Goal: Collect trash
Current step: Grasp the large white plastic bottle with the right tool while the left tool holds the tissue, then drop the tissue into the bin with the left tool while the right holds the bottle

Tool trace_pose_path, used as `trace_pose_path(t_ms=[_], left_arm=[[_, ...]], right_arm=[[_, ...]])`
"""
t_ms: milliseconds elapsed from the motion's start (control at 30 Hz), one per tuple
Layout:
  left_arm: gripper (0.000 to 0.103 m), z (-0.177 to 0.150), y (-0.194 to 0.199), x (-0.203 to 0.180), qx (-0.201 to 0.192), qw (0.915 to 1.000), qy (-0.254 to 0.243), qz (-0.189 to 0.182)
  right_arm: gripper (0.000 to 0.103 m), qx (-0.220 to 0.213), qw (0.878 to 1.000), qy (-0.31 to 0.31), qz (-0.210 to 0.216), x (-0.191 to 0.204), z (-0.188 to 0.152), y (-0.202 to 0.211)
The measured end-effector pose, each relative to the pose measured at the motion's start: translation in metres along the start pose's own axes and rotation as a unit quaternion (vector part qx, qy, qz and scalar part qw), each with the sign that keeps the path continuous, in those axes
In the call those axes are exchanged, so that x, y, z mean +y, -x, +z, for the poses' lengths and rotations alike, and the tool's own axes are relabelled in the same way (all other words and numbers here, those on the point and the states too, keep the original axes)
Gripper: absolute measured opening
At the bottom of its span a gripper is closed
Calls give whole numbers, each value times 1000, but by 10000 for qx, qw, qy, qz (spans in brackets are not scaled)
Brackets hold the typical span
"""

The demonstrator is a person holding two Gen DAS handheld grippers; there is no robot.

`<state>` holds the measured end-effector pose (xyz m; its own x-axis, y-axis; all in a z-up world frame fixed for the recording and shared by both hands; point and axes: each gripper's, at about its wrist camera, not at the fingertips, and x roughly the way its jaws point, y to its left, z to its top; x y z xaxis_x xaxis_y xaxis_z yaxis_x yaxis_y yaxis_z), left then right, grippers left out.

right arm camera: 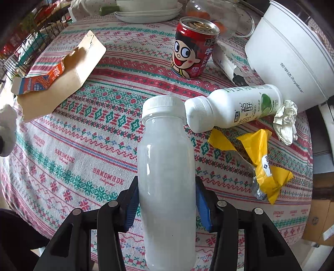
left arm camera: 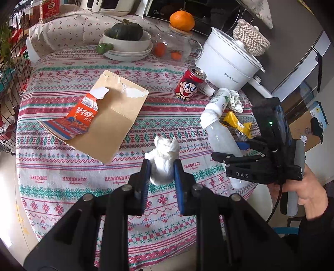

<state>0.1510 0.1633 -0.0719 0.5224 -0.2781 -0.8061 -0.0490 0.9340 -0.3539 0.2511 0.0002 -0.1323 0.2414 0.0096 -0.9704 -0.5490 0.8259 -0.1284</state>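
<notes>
The right gripper [right arm camera: 167, 198] is clenching its jaws on the frosted bottle [right arm camera: 167, 177] above the desk [right arm camera: 73, 146], its long axis running along the fingers, cap pointing away. The left gripper [left arm camera: 160, 168] is gripping a tissue wad [left arm camera: 163, 160].

Home kitchen: patterned-cloth table [left arm camera: 62, 187] carries an electric cooker [left arm camera: 227, 60], stacked bowls [left arm camera: 127, 47], with a microwave [left arm camera: 167, 10] behind.

The widest bare stretch of the patterned woven tablecloth [left arm camera: 62, 183] lies at its near edge. The torn brown cardboard box [left arm camera: 108, 116] blocks the left; the red cartoon-faced can [right arm camera: 193, 48], white lying bottle [right arm camera: 233, 107], yellow wrapper [right arm camera: 261, 158] and white electric pot [right arm camera: 292, 52] crowd the right
</notes>
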Motion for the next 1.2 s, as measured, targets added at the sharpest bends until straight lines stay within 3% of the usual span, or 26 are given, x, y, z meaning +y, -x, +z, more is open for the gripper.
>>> trace_pose_path(t_ms=[167, 333, 600, 733, 900, 1200], left_arm=[[24, -4, 10, -18, -140, 9994, -203, -222], [24, -18, 21, -60, -219, 9957, -688, -576], [24, -51, 18, -144, -91, 9806, -1654, -1047], [24, -67, 1, -191, 261, 9695, -2003, -1386], [24, -96, -25, -242, 650, 9528, -2552, -1511], [25, -140, -82, -301, 1263, 9272, -3265, -1329]], right_arm=[[50, -710, 9959, -483, 273, -16, -47, 50], [50, -1307, 9869, -899, 302, -40, -100, 96], [50, -1792, 9693, -1683, 66, -92, -181, 125], [50, -1837, 9582, -2196, 16, -120, -221, 128], [50, -1811, 9480, -2615, -76, -147, -268, 128], [50, -1518, 9376, -3121, -210, -176, -317, 115]])
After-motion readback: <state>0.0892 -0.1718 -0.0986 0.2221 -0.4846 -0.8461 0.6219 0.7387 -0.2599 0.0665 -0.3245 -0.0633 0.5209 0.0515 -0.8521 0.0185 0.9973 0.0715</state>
